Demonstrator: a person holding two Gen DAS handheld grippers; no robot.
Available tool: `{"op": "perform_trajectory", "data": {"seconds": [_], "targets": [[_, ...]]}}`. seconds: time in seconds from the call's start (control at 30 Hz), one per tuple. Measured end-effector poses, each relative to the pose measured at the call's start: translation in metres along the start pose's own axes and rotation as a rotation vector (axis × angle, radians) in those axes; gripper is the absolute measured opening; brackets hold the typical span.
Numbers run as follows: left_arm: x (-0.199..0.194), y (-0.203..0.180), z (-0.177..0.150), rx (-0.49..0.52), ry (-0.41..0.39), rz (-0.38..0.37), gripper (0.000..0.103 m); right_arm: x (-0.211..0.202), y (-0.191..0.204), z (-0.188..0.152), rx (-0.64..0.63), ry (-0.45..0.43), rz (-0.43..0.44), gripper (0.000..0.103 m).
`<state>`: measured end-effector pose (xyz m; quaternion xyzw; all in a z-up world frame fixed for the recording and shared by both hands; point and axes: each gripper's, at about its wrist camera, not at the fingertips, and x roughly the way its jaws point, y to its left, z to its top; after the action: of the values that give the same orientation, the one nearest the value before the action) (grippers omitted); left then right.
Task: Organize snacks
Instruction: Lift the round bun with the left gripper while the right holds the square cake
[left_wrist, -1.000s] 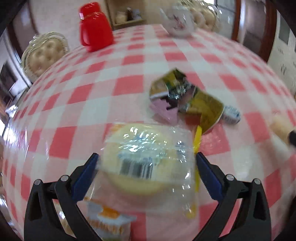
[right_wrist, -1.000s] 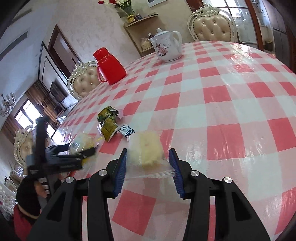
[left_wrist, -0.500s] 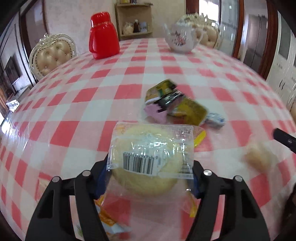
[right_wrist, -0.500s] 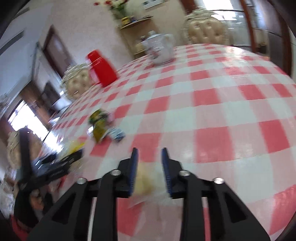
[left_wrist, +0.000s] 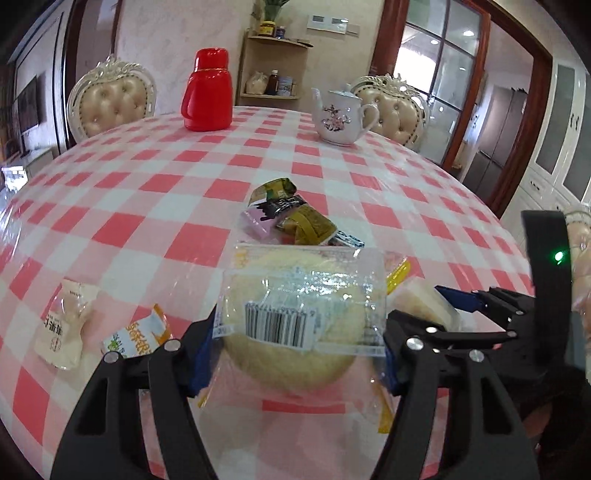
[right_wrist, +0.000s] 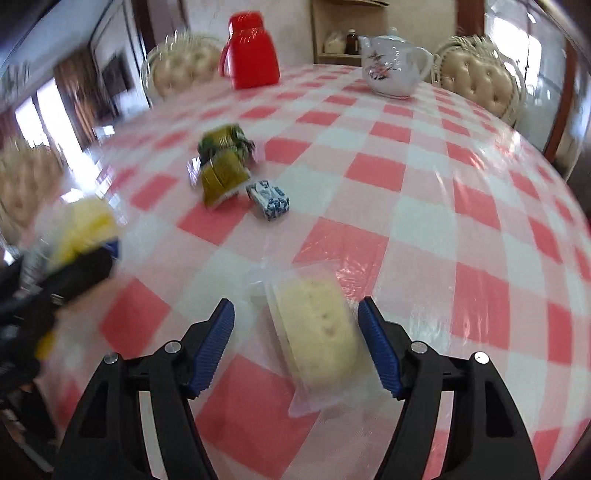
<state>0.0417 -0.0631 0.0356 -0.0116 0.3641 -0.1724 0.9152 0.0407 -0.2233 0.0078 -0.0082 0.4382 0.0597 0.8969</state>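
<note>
left tool (left_wrist: 297, 345) clenched on a round bun (left_wrist: 288, 317) low in frame; right tool (right_wrist: 297, 341) released around a cake slice (right_wrist: 317, 326) on the counter (right_wrist: 424, 206).

A glossy plastic cover is shining over the red-and-white checked cloth on the bench (left_wrist: 155, 184). Low in the frame, crinkly clear film is glinting around the round cake (left_wrist: 291, 317). At the top, the red flask (left_wrist: 207, 96) is gleaming like smooth plastic and the teapot (left_wrist: 338, 116) like glazed china.
</note>
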Motion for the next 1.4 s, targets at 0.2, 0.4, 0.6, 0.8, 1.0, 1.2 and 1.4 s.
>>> {"op": "perform_trajectory", "data": {"seconds": [0.2,0.4,0.6,0.8,1.0,1.2,1.4], "targets": [[0.003,0.000,-0.001,0.013,0.014,-0.007,0.068,-0.018,-0.002,-0.012,-0.007,-0.037,-0.007,0.034],[0.002,-0.005,-0.003,0.034,0.005,-0.010,0.068,-0.075,-0.011,-0.050,0.175,-0.182,0.117,0.035],[-0.015,-0.020,-0.023,0.069,-0.014,0.002,0.068,-0.087,-0.019,-0.080,0.244,-0.174,0.127,0.035],[-0.051,-0.028,-0.047,0.036,-0.080,0.002,0.068,-0.108,-0.015,-0.098,0.236,-0.198,0.147,0.035],[-0.080,-0.050,-0.067,0.066,-0.115,0.005,0.068,-0.130,-0.006,-0.109,0.217,-0.230,0.161,0.035],[-0.101,-0.057,-0.080,0.096,-0.114,0.039,0.068,-0.140,-0.002,-0.123,0.213,-0.234,0.176,0.035],[-0.121,-0.054,-0.097,0.110,-0.110,0.068,0.068,-0.144,0.009,-0.132,0.201,-0.236,0.200,0.035]]}}
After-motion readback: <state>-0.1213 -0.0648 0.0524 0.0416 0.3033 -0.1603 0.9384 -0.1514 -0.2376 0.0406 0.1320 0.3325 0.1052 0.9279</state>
